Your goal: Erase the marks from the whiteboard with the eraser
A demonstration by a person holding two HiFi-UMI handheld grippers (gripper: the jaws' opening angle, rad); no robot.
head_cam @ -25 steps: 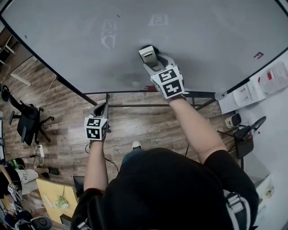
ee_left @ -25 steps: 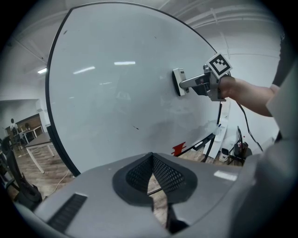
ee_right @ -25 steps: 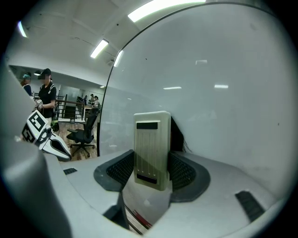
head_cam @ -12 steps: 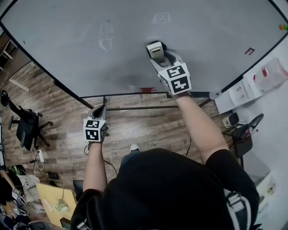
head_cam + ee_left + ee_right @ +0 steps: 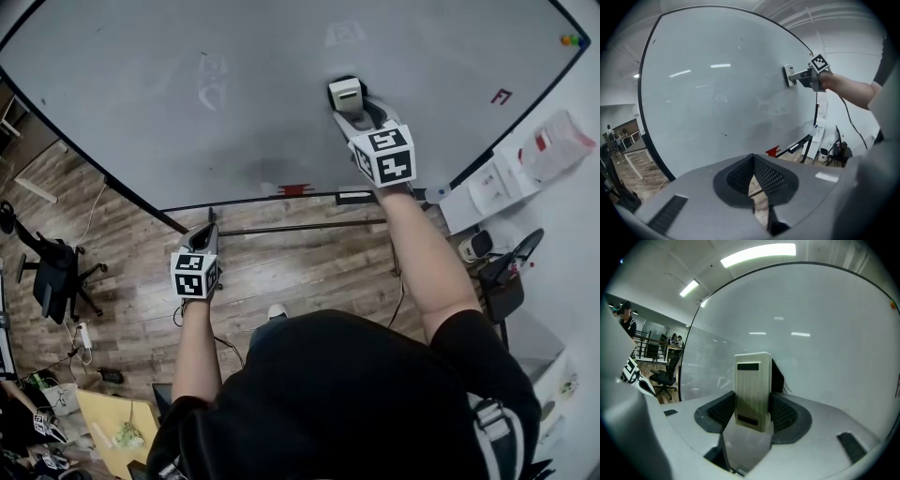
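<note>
Right gripper (image 5: 352, 109): we have its jaws closed on the two sides of the cream ribbed plastic block eraser (image 5: 752, 389), which fills the gap between them.
Eraser place: we hold it upright with its felt face against the big grey-white whiteboard (image 5: 141, 112), in the middle-right part of the board.
Left gripper (image 5: 752, 174): its jaws are brought together with nothing between them; it hangs below the board's lower edge, over the brown wood-plank floor (image 5: 281, 262), well apart from the work.
Marks left: a faint pale smudged mark (image 5: 345, 34) just above the eraser, another faint pale mark (image 5: 212, 81) well off to the left, a small red mark (image 5: 502, 96) off to the right.
Key relation: the eraser's long axis points up the board, straight at the mark above it, so we judge that one the nearest target.
Nearer hand: the right one.
</note>
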